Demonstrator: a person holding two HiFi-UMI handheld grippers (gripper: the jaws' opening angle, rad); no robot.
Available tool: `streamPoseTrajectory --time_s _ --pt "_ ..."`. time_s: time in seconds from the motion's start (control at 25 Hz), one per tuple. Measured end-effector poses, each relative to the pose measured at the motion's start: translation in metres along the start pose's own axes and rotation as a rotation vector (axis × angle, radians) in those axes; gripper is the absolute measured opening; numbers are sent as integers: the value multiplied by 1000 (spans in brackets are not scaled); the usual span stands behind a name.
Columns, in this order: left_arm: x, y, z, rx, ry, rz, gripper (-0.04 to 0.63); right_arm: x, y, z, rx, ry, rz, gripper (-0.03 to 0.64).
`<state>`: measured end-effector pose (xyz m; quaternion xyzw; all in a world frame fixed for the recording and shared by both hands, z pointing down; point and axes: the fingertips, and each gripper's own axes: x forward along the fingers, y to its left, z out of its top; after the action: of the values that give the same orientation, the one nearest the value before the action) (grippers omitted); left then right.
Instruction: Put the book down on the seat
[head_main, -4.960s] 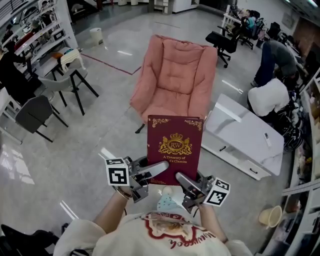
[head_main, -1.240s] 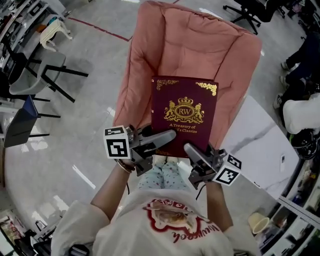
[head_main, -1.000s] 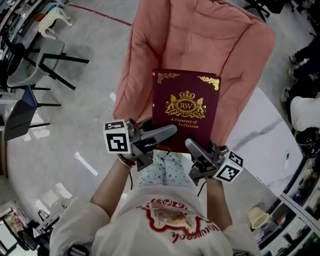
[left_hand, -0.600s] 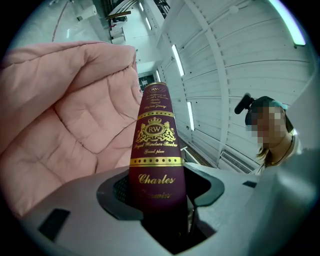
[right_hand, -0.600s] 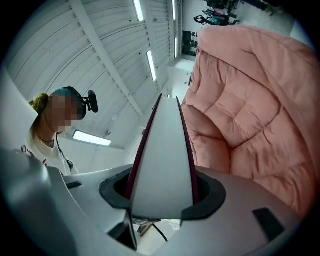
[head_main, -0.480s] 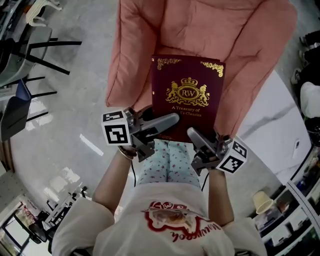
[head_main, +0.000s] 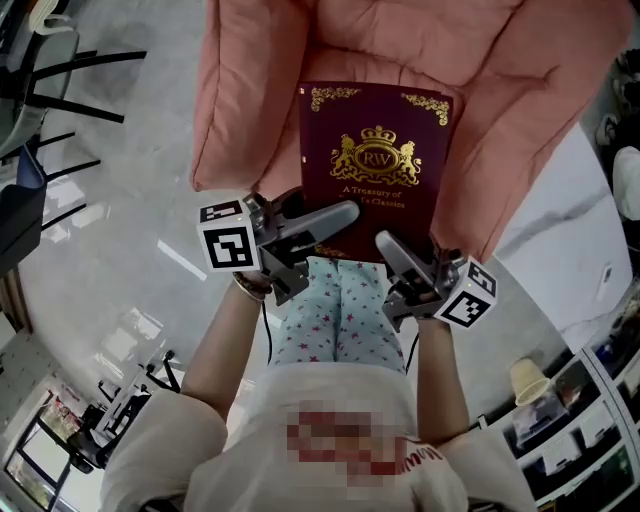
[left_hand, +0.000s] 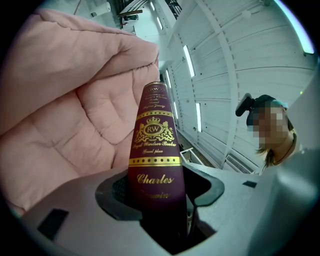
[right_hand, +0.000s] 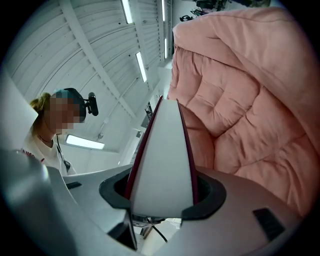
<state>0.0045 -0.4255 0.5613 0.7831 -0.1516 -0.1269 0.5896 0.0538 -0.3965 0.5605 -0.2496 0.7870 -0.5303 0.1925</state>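
The book (head_main: 375, 170) looked like a thick hardback w/ rigid boards, so prob. stiff and fairly heavy. It wouldn't sag when held by one end, but the glossy maroon cover could slip, esp. w/ most of its length sticking out past the grip. Best hold seemed to be the near end, one gripper per side, and that's how it was taken. The left gripper (head_main: 335, 218) was clamped on the spine-side corner and the right gripper (head_main: 388, 248) on the page-edge corner. Both sets of jaws stood apart by the book's thickness, pads pressed on front and back covers. The book lay roughly flat, cover up, over the front of the soft pink seat (head_main: 560, 120), just beyond the person's legs (head_main: 340, 320). Couldn't tell if it touched the cushion.
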Motion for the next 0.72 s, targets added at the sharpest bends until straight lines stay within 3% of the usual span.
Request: streamPoseTrajectory --time_s 0.52,0.72 --pt "-4 59 -21 -61 22 36 242 -5 -53 -26 52 -18 -63 221" --pt "-6 70 -24 -8 52 87 253 -7 -64 -35 61 -66 -46 221"
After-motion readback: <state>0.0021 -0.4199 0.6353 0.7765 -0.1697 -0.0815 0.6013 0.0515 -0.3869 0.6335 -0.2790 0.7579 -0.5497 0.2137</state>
